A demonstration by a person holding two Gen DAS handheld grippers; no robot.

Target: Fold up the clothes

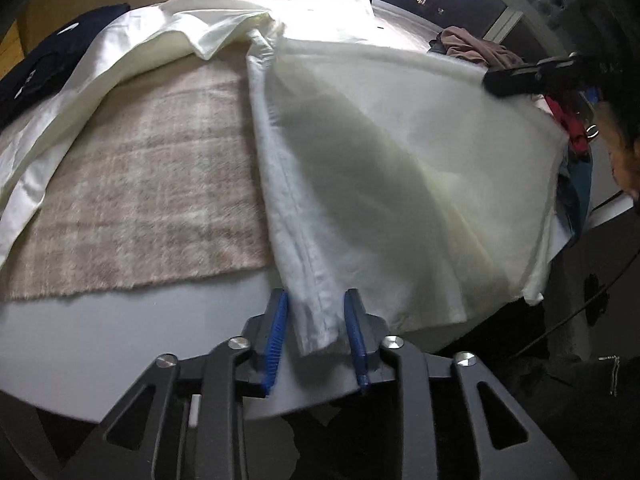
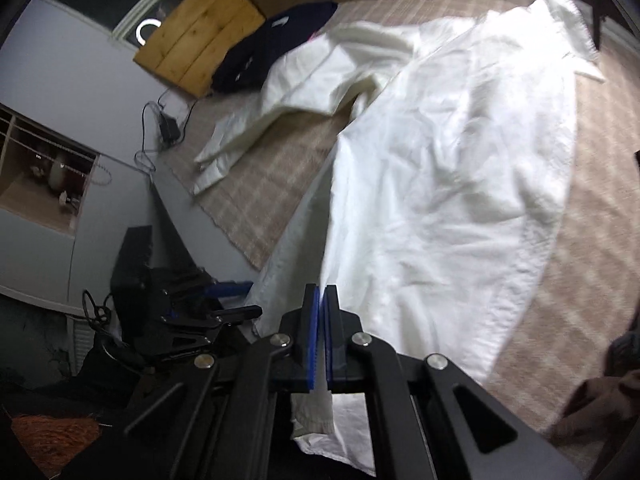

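One white garment (image 1: pixel 400 168) lies spread over a plaid cloth (image 1: pixel 140 184) that covers the grey bench (image 1: pixel 100 328), and part of it is raised off the cloth as a blurred sheet. The left gripper (image 1: pixel 316 336) has the garment's hem between its two blue pads (image 1: pixel 276 340); in its own view the jaws stand apart on either side of the fabric, with a gap at the left pad, so no pinch shows there. The right gripper (image 2: pixel 322 340) has its jaws clenched, the two pads nearly together, with a fold of the garment pinched in them and the edge hanging below. In the right view the left gripper shows at lower left, at the garment's near corner. One dark navy garment (image 2: pixel 272 48) lies at the far end of the bench, and one brown garment (image 1: pixel 476 48) sits beyond the white one
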